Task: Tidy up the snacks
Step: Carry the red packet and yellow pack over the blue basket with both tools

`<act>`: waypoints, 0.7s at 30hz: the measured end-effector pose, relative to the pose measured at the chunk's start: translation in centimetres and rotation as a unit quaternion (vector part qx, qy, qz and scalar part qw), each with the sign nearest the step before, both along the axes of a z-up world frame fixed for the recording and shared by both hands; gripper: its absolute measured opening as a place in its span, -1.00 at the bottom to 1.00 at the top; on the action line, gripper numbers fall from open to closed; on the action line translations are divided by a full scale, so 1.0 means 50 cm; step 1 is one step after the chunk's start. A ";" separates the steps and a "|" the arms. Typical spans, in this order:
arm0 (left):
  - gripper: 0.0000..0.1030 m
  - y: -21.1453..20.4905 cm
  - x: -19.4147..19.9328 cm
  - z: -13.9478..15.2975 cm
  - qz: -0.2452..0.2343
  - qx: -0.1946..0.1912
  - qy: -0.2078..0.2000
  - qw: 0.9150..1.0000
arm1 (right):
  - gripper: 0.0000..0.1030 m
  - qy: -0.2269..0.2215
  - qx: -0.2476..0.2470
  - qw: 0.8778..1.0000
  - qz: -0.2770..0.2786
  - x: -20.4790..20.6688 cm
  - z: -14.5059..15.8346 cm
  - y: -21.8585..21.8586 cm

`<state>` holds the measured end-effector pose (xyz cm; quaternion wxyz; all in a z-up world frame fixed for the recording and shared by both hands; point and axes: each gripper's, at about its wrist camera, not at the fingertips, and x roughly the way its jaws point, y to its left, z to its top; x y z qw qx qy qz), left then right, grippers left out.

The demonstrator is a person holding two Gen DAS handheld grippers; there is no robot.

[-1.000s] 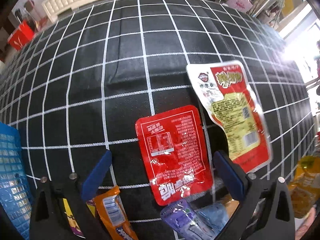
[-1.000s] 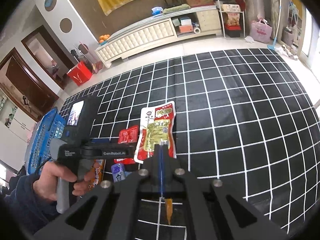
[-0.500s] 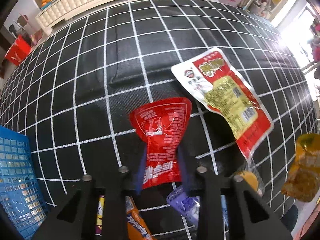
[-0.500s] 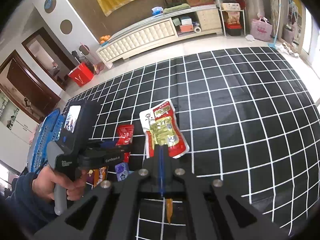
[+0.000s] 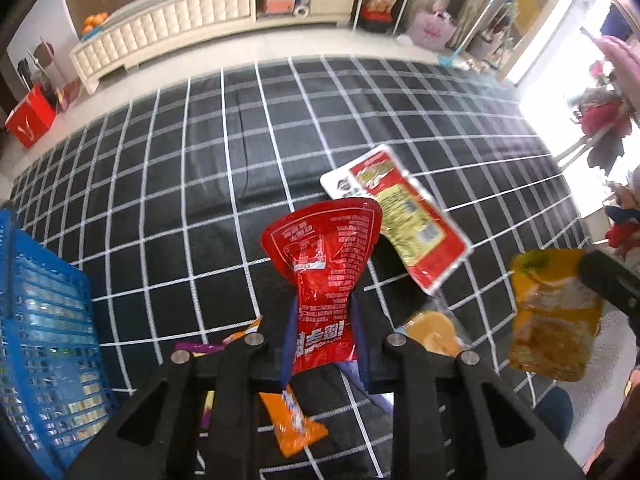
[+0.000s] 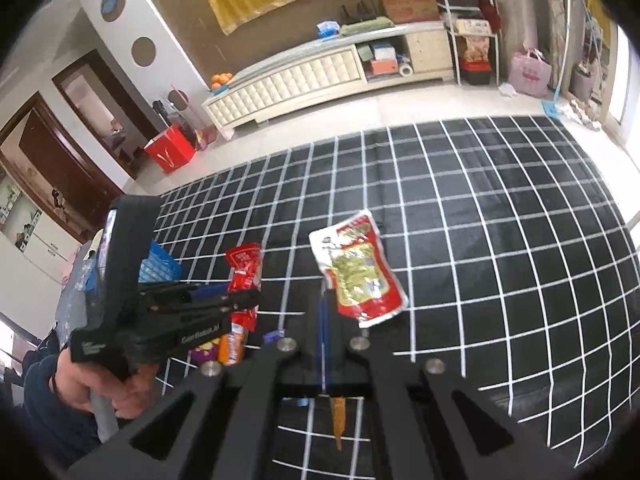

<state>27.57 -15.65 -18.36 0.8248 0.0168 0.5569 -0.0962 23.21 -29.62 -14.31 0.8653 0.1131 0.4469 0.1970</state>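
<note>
Both my grippers are pinching packets above the checked cloth.

My left gripper [image 5: 320, 340] clamps the red packet [image 5: 324, 264] by its lower end, lifted off the cloth [image 5: 168, 184]; the blue basket [image 5: 44, 320] sits at the left edge. My right gripper [image 6: 323, 344] is pressed together on an orange packet [image 5: 554, 312] (seen edge-on from its own camera). A long red-and-yellow packet [image 6: 356, 268] lies ahead, with bare cloth beyond it to the far edge.

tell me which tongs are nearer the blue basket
Left. The left tongs, shut on the red packet, sit just right of the blue basket; the right tongs are farther right.
</note>
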 end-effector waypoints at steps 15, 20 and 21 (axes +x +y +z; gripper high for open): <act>-0.57 0.161 -0.147 0.205 0.017 -0.020 -0.088 0.996 | -0.96 -0.060 -0.003 0.997 0.047 -0.075 0.135 0.145; -0.57 0.227 -0.184 0.236 0.028 -0.023 -0.101 0.994 | -0.96 -0.068 0.006 0.995 0.069 -0.093 0.159 0.208; -0.57 0.239 -0.190 0.239 0.031 -0.026 -0.102 0.994 | -0.96 -0.070 0.007 0.995 0.074 -0.096 0.161 0.220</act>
